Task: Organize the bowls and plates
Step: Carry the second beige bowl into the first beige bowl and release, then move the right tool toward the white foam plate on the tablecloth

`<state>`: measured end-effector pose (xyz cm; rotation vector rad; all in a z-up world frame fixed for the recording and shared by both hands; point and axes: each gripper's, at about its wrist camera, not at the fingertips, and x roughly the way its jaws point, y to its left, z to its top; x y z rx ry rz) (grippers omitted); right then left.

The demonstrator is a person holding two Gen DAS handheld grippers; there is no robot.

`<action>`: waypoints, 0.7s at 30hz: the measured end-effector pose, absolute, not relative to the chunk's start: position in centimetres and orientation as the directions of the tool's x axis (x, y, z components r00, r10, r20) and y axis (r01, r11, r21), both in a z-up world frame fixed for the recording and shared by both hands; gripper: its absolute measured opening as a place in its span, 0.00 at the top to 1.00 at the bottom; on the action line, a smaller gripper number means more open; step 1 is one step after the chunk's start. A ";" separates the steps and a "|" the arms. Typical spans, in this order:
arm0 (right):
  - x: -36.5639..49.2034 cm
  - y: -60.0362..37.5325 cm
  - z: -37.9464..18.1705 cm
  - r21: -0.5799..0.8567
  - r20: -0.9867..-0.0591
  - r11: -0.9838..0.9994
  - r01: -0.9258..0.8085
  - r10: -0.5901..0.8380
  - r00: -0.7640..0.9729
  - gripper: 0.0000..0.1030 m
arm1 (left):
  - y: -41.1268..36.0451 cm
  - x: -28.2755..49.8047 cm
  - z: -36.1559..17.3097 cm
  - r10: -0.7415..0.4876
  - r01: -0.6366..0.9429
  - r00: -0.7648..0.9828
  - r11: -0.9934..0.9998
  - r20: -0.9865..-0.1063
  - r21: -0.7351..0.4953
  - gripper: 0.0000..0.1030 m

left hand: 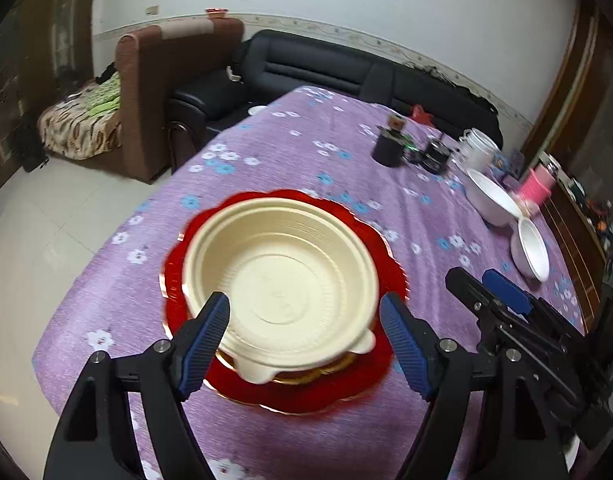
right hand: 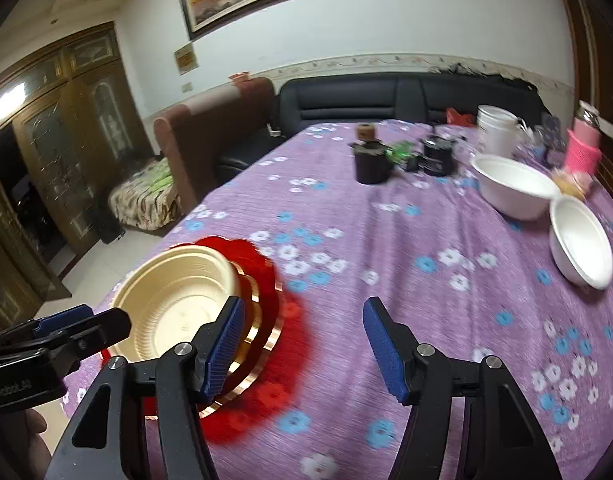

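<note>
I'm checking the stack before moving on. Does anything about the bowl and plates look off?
The cream bowl sits off-centre on the red plates, pushed toward the near edge, its lip tab overhanging the gold-rimmed plate. Two white bowls remain unstacked at the table's far right.

Cream bowl (left hand: 280, 276): matt plastic, ribbed wall. Red plate (left hand: 338, 392): glossy, gold-edged rim. White bowls (right hand: 514, 186): smooth, matt. Desk (right hand: 386, 240): covered in purple floral cloth, woven look. Hand-held gripper pads (left hand: 204, 338): blue, ribbed; arms matt black plastic. Sofa (left hand: 326, 68): black, leather-like sheen.
</note>
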<state>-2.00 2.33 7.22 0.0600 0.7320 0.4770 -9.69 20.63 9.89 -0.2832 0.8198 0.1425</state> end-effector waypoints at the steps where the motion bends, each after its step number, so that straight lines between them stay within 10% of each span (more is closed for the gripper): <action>1: -1.9 1.5 7.1 0.223 -0.630 0.896 -0.384 0.433 0.645 0.35 | 20.1 -9.6 9.9 0.010 -0.224 0.672 0.956 -0.741 -0.190 0.25; 21: -0.7 -19.0 6.6 0.293 -0.643 0.956 -0.014 0.209 0.737 0.35 | 8.9 -6.2 8.3 -0.102 -0.003 0.570 0.992 -0.816 -0.126 0.22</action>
